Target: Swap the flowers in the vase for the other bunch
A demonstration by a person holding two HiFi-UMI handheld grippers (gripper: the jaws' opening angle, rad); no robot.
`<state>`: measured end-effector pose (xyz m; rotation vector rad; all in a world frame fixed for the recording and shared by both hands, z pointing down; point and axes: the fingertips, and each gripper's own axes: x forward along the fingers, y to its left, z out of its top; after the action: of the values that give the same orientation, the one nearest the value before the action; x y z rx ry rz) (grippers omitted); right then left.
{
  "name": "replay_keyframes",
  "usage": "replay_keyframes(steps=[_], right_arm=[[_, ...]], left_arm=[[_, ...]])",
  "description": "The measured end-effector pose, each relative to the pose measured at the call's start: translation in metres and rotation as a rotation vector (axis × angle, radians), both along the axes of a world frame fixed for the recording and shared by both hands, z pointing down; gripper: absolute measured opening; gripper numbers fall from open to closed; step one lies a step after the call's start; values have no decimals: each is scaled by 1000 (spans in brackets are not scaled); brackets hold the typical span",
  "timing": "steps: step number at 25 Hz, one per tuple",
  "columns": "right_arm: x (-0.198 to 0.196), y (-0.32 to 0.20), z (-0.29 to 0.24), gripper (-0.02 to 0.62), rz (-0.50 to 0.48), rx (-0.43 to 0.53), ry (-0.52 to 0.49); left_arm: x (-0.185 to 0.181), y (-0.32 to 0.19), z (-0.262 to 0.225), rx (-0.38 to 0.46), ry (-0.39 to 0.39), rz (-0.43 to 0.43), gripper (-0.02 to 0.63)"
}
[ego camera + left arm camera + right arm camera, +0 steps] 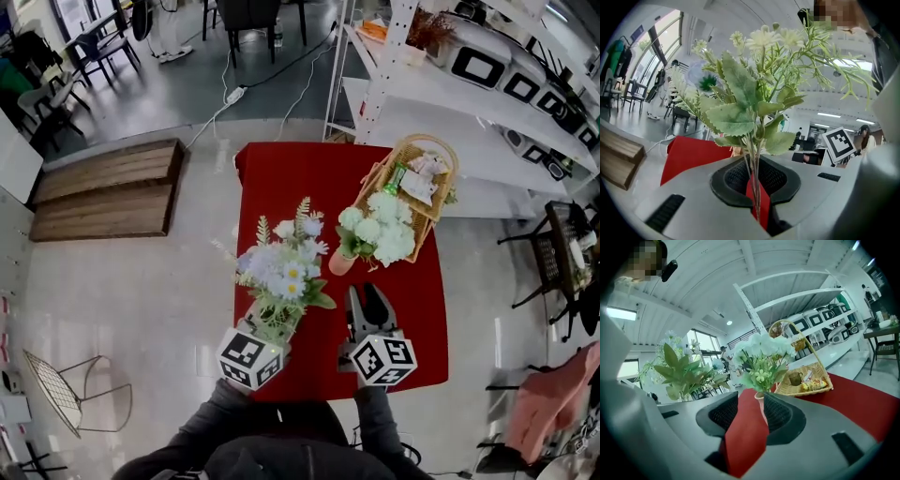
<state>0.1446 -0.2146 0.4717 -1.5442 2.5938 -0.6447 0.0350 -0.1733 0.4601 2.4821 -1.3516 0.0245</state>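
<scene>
On the red-covered table [291,178] stands a small pink vase [342,262] with white and pale green flowers [380,230]. My left gripper [271,326] is shut on the thin stems of the other bunch [281,267], blue and white blooms with green leaves, held upright near the table's front left. In the left gripper view the stems [755,180] run down between the closed jaws [757,187]. My right gripper [366,295] is open and empty, just short of the vase. The right gripper view shows the vase [760,399] past the gap of the gripper [750,413].
A wicker basket [375,178] with packets sits behind the vase at the table's back right; in the right gripper view the basket [808,380] is right of the flowers. White shelving [422,84] stands beyond. A wooden platform [108,187] and wire chair [66,389] are on the left floor.
</scene>
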Motion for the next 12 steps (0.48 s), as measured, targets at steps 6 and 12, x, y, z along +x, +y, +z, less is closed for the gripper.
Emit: replay_keyframes(steps=[6,12], right_arm=[[-14,-8,26,242,-32,-33,84],[-18,-21,39,275,-3,-10,165]], left_arm=[[-7,-7,11,-39,31,2,34],[-18,-13,19,-61,35,22,34]])
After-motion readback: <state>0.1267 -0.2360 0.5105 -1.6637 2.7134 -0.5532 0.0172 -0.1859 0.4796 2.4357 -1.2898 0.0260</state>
